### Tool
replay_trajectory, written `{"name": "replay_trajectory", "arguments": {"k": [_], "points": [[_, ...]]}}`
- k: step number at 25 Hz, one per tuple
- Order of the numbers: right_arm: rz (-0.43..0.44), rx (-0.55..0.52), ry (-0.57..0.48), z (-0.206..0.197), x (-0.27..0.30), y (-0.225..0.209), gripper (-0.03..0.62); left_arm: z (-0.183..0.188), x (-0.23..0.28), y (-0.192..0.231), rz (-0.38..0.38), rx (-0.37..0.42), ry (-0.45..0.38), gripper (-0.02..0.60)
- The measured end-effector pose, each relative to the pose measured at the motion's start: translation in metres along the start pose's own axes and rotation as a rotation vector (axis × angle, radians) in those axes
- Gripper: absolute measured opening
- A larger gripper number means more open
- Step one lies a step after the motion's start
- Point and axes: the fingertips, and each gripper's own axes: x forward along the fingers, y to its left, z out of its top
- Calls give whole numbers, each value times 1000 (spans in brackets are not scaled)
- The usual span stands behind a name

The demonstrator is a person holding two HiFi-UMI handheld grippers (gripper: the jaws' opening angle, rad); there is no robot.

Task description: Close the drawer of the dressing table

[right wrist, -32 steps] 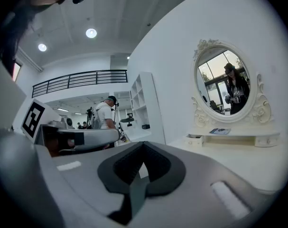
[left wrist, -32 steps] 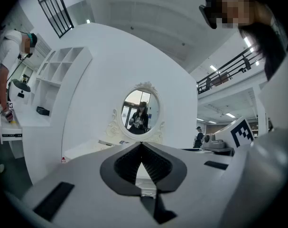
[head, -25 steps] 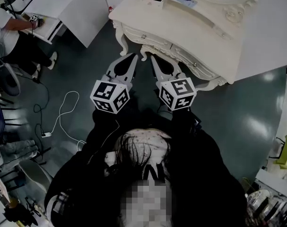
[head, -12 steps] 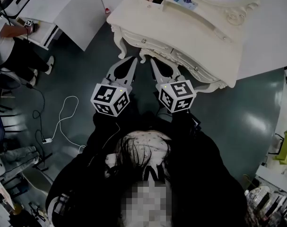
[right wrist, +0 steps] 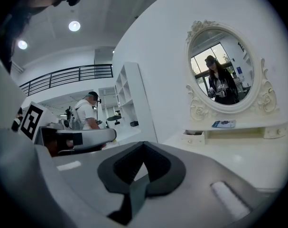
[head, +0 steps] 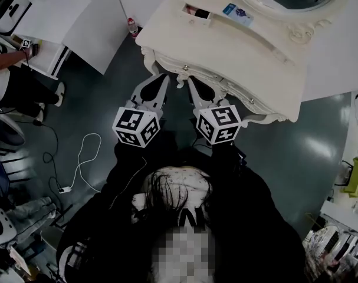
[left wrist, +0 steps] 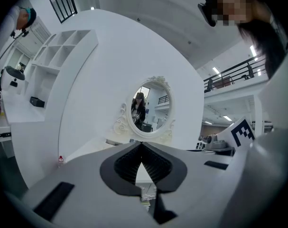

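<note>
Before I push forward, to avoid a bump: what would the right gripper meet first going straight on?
Probably the front of the dressing table, just ahead of the right gripper; depth is unclear.

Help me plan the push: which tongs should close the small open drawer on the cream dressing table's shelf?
Right, probably. The right tongs point nearer the small open cream drawer, which shows in their view; the left tongs sit further left.

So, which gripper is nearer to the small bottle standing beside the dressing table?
Left. The left gripper is just right of the bottle and nearer the person; the right gripper is farther right.
</note>
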Motion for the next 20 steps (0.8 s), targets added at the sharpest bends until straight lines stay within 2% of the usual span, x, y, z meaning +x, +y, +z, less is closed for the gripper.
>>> {"name": "replay_trajectory", "arguments": {"k": [10,20], "points": [[-90,51,8,6,78,20,8,24,11,76,-82,20,65,0],[-166,39,25,3,110,35,8,26,1,123,-116,-7,75,0]]}}
